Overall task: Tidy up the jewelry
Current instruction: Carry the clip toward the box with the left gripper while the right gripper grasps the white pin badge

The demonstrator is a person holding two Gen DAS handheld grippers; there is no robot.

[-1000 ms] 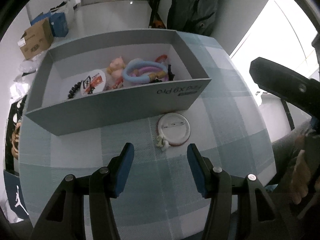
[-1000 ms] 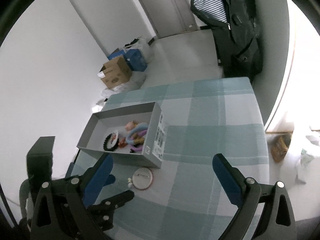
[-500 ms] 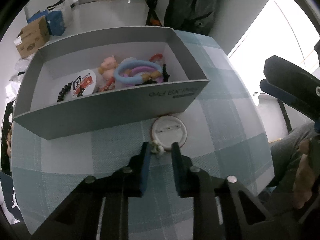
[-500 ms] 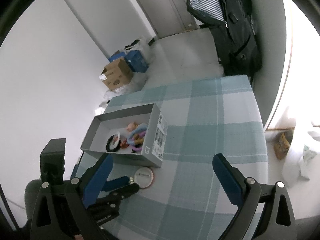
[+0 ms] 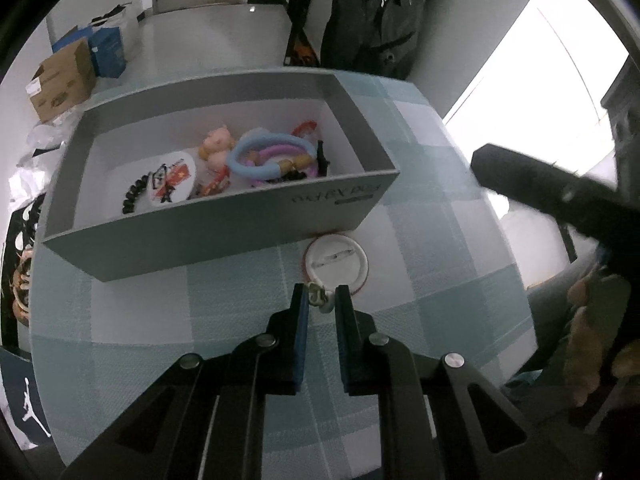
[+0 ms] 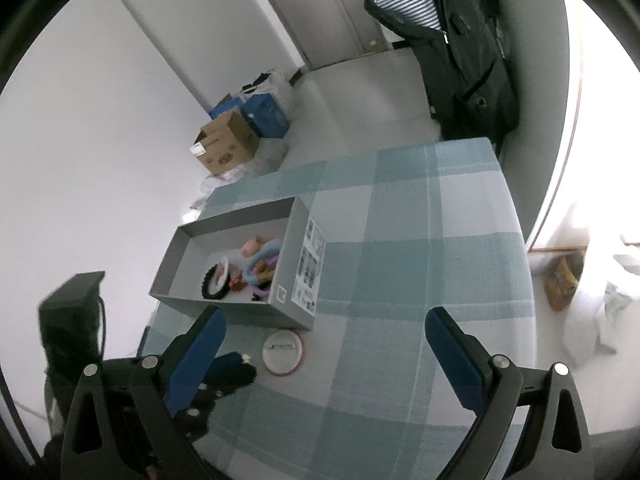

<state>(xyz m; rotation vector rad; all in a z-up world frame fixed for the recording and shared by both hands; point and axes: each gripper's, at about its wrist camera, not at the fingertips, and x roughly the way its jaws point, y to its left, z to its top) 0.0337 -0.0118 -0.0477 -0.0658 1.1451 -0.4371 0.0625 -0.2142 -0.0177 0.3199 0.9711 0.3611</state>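
Nearest on the checked desk point(image 5: 420, 216), left tool point(image 5: 321, 300) now drawn almost shut around the small pale earring point(image 5: 319, 299), where a second ago it stood wide with the piece lying loose between the fingers. Pinched at the very tips, just against the near left rim of the round pin badge point(image 5: 336, 262), which lies face down with its clasp up. Hard to say whether the earring is lifted off the cloth or only clamped where it lay. Likely meaning: grasp made, carry to the box next, with a slip from so shallow a hold as the risk. Right tool point(image 6: 324, 356) held high and back, spread wide, gripping nothing. Just beyond the badge, touching or nearly touching it, the long grey box point(image 5: 208, 236), and within it already a printed badge point(image 5: 170, 180), a string of dark beads point(image 5: 134, 196), a pink figure point(image 5: 216, 148) and a tangle of blue and purple bracelets point(image 5: 268, 156). Left outside, then, only the earring and the pin badge; sorting judged close to done. Farther off, a cardboard carton point(image 6: 226, 144) on the floor and a dark coat point(image 6: 464, 52) hanging at the far right.
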